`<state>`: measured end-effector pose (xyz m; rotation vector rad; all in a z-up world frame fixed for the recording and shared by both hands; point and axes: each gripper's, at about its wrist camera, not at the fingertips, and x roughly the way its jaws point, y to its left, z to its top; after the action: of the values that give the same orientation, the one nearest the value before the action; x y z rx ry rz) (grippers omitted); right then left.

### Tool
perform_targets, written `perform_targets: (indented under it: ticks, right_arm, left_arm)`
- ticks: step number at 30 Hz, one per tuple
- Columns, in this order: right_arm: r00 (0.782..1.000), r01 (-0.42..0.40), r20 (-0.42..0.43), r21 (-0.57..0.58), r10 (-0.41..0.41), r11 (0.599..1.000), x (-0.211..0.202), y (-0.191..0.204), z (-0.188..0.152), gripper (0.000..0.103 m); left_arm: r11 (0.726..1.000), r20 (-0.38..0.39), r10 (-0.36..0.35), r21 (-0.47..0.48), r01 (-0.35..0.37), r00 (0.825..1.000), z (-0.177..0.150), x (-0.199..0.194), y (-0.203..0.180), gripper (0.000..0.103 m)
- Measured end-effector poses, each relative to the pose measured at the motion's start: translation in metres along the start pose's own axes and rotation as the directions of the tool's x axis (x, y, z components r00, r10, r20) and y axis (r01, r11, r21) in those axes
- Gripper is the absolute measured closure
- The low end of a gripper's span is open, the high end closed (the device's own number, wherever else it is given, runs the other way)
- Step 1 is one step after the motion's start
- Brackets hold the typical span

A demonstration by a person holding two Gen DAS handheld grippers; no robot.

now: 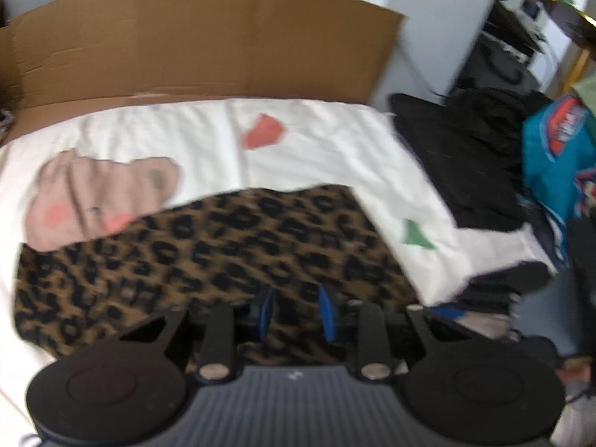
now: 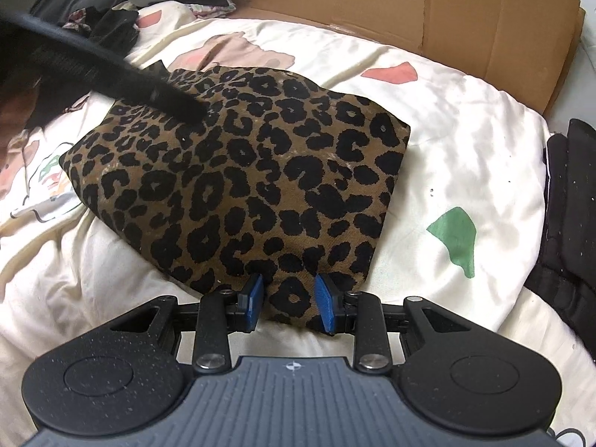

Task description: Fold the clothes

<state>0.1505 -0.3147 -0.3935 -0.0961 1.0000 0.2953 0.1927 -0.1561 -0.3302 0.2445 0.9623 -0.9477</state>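
- The right gripper's [image 2: 288,303] jaws stand partly apart, blue pads either side of the near edge of the leopard-print garment [image 2: 242,171]. Cloth lies in the gap, but the pads do not look pressed onto it, so I judge it loose rather than pinched.
- The left gripper's [image 1: 296,311] jaws are parted about as far, above the garment's near part. That view is blurred, and no cloth is visibly caught between the pads.
- The garment lies as a compact, thick, roughly four-sided pad with straight edges, in the middle of the bed. That shape fits a piece already folded over on itself. It would equally fit a half-done fold awaiting one more turn. The pictures do not settle which.
- A black fuzzy sleeve [image 2: 111,74] reaches in from the far left across the garment's far corner, likely the arm that carries the left gripper.
- Under it lies a cream duvet [image 2: 465,149] with pink and green patches, soft and rumpled, so folded edges may sag.
- Dark clothes [image 1: 476,164] lie heaped at the right edge, well apart, and a cardboard sheet [image 1: 208,41] stands along the far side.
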Motion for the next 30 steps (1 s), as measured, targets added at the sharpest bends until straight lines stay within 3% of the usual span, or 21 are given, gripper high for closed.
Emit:
perform_targets:
  ticks: [5, 8, 14, 30]
  right_arm:
    - [1.000, -0.002, 0.007, 0.024, 0.002, 1.000, 0.001, -0.001, -0.001, 0.066]
    - [1.000, -0.005, 0.011, 0.023, 0.004, 1.000, 0.000, -0.001, -0.002, 0.066]
    - [1.000, -0.011, 0.014, 0.016, 0.011, 1.000, 0.000, -0.002, -0.002, 0.067]
    - [1.000, -0.009, 0.015, 0.014, 0.009, 1.000, 0.001, -0.003, -0.002, 0.066]
  left_arm:
    - [0.996, -0.027, -0.015, 0.084, 0.018, 1.000, -0.022, 0.011, -0.026, 0.075]
    - [0.988, -0.060, 0.022, 0.154, -0.013, 0.998, -0.039, 0.021, -0.031, 0.075]
    - [0.980, -0.052, 0.080, 0.185, -0.070, 0.995, -0.057, 0.013, -0.017, 0.076]
    - [0.970, -0.059, 0.218, 0.119, -0.210, 0.974, -0.093, -0.029, 0.040, 0.074]
